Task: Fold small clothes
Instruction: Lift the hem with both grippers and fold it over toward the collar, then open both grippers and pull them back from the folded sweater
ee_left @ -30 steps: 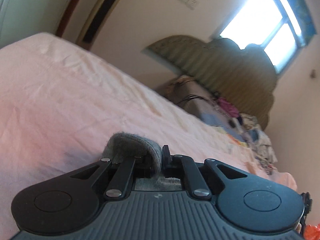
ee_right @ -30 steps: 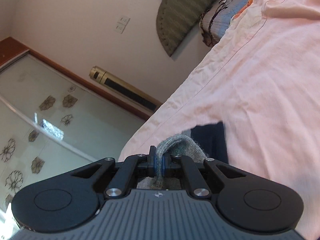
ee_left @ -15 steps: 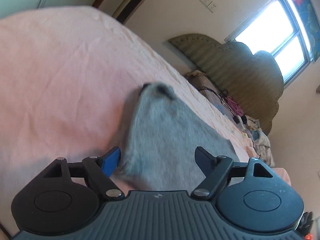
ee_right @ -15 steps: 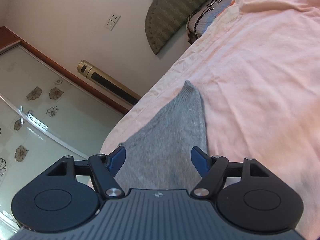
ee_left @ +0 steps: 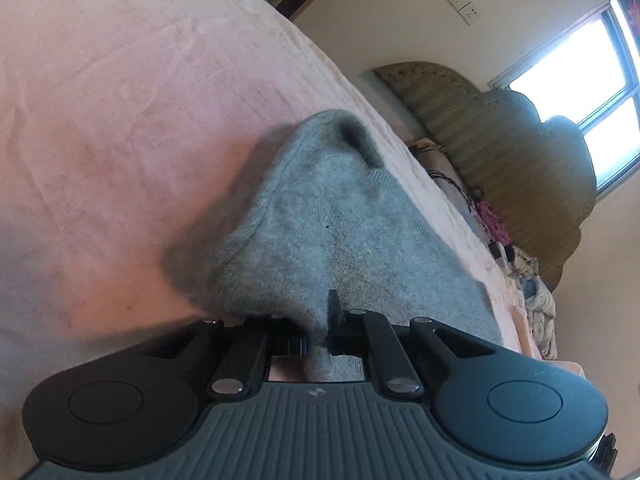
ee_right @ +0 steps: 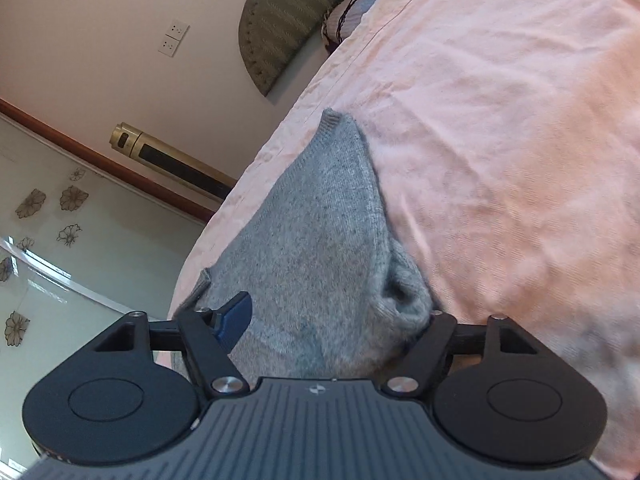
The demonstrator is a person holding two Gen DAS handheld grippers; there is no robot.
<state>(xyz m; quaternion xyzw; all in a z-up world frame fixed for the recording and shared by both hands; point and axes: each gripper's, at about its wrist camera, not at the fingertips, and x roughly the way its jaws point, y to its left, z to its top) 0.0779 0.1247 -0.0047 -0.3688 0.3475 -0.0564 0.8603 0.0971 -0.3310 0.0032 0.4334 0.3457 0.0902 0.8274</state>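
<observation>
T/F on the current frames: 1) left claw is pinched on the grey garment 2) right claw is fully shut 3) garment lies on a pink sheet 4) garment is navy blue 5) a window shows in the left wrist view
1) True. The left claw is closed on a fold of the grey garment.
2) False. The right claw has just been closing but its jaws stand apart, with the garment's near edge between them.
3) True. It rests on the pink sheet.
4) False. It is grey knit.
5) True. The window is at upper right, behind the headboard.
</observation>
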